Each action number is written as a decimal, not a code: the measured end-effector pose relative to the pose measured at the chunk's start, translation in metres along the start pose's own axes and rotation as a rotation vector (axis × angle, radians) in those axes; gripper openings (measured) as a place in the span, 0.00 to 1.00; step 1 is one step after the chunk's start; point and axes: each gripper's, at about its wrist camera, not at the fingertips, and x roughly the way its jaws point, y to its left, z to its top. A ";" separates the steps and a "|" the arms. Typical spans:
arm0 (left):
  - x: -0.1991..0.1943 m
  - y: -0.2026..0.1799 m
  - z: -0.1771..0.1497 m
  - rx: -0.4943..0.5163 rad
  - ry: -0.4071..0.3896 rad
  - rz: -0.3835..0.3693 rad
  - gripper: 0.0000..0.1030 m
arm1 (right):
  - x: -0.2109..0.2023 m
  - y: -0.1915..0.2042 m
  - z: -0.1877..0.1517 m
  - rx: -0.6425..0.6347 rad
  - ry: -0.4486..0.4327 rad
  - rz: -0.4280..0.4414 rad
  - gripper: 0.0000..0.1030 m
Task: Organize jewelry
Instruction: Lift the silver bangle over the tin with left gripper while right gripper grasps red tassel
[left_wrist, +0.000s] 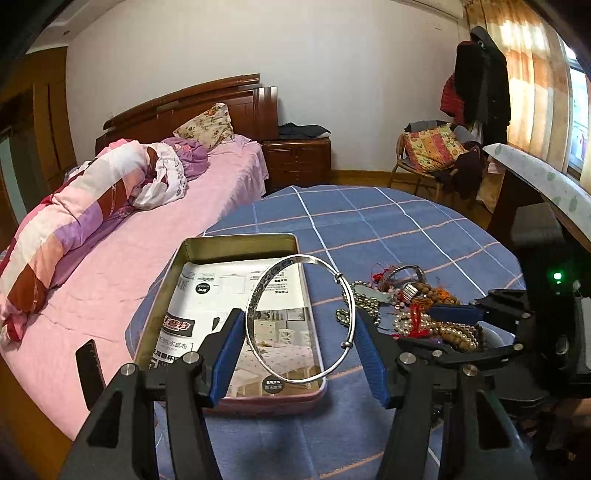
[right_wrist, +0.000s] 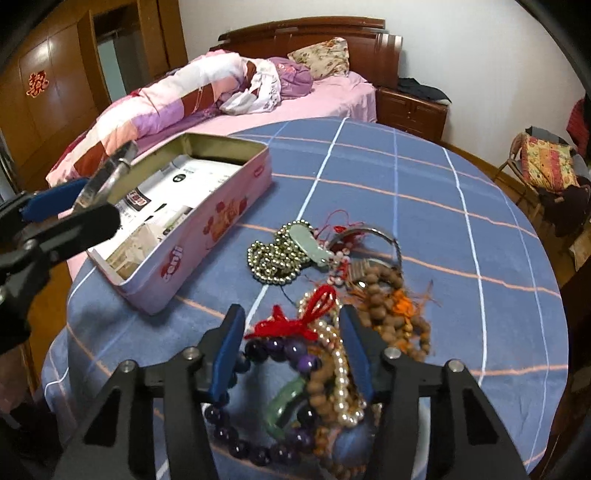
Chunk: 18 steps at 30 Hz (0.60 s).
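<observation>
left gripper (left_wrist: 299, 328): clamped across the width of a thin silver metal bangle (left_wrist: 300, 319), which is held upright above the near end of the shallow pink rectangular tin (left_wrist: 236, 240). gripped edge-on across its width, the bangle can presumably be lowered flat onto the printed paper lining the tin.

right gripper (right_wrist: 291, 343): lowered over the tangled heap of bead strings (right_wrist: 332, 295) on the blue checked bench cloth (right_wrist: 443, 184), to the right of the tin. its jaws stand partly apart, with a red cord tassel (right_wrist: 288, 325), a pearl strand (right_wrist: 341, 373) and dark purple beads (right_wrist: 280, 350) between them. whether the pads already press on any strand cannot be told. the heap is likely being straddled so one strand can be singled out.
</observation>
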 end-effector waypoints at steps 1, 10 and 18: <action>0.000 0.000 0.000 -0.003 0.001 -0.002 0.58 | 0.003 0.002 0.002 -0.010 0.005 0.000 0.52; 0.004 0.015 0.001 -0.046 0.011 0.007 0.58 | 0.011 0.010 0.000 -0.054 0.031 0.012 0.36; -0.001 0.020 0.004 -0.054 -0.001 0.006 0.58 | 0.015 0.010 -0.001 -0.062 0.046 -0.035 0.28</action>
